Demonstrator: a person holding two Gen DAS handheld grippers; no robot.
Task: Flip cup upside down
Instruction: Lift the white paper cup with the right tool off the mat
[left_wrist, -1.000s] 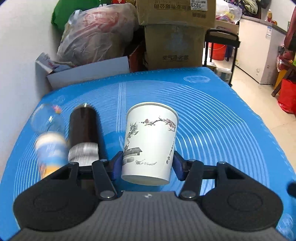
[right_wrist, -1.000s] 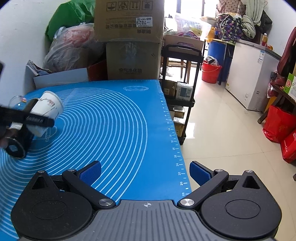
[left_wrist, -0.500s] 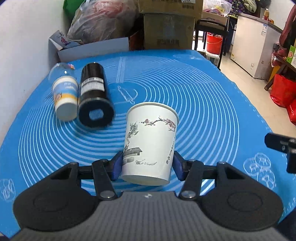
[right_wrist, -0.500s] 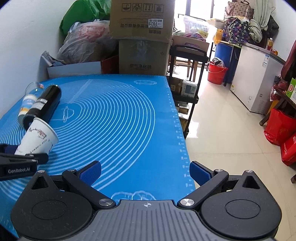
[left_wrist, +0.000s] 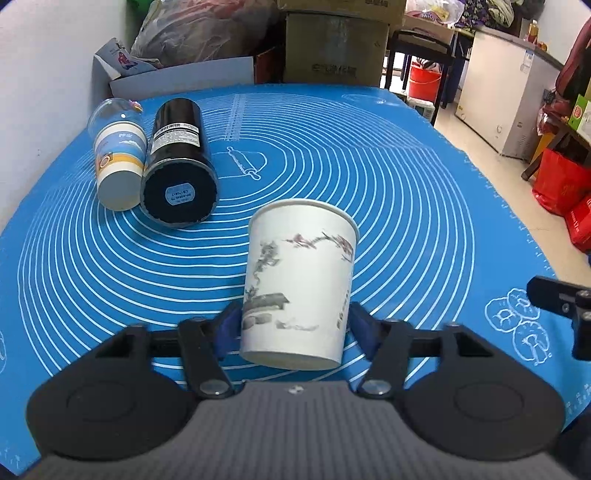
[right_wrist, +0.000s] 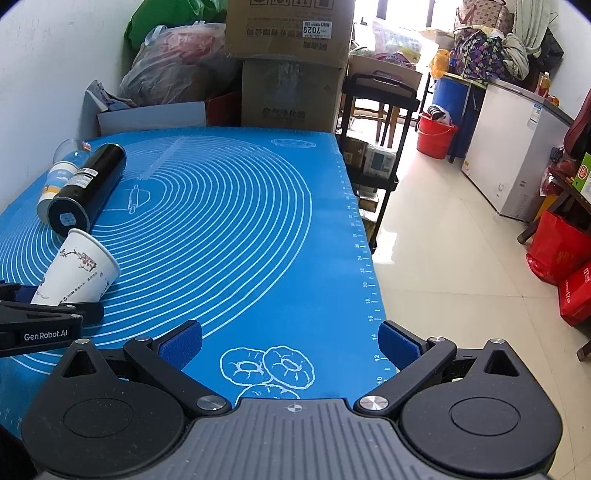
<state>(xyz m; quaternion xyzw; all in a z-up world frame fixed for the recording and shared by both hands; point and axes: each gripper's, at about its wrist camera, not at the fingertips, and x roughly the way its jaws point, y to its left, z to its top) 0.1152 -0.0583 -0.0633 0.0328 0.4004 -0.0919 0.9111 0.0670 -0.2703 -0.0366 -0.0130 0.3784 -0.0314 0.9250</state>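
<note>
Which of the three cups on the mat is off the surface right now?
The white paper cup, clamped in the left gripper. The black tumbler and blue-banded cup lie on the mat.

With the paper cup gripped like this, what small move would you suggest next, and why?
Probably keep rotating the left tongs so the paper cup tips rim-down toward the blue mat. The cup is clamped near its base and tilted, rim pointing forward and away, with bare mat ahead; the black bottle lies off to the left.

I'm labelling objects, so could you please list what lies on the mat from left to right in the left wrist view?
Clear cup → black bottle → paper cup → right gripper's edge.
</note>
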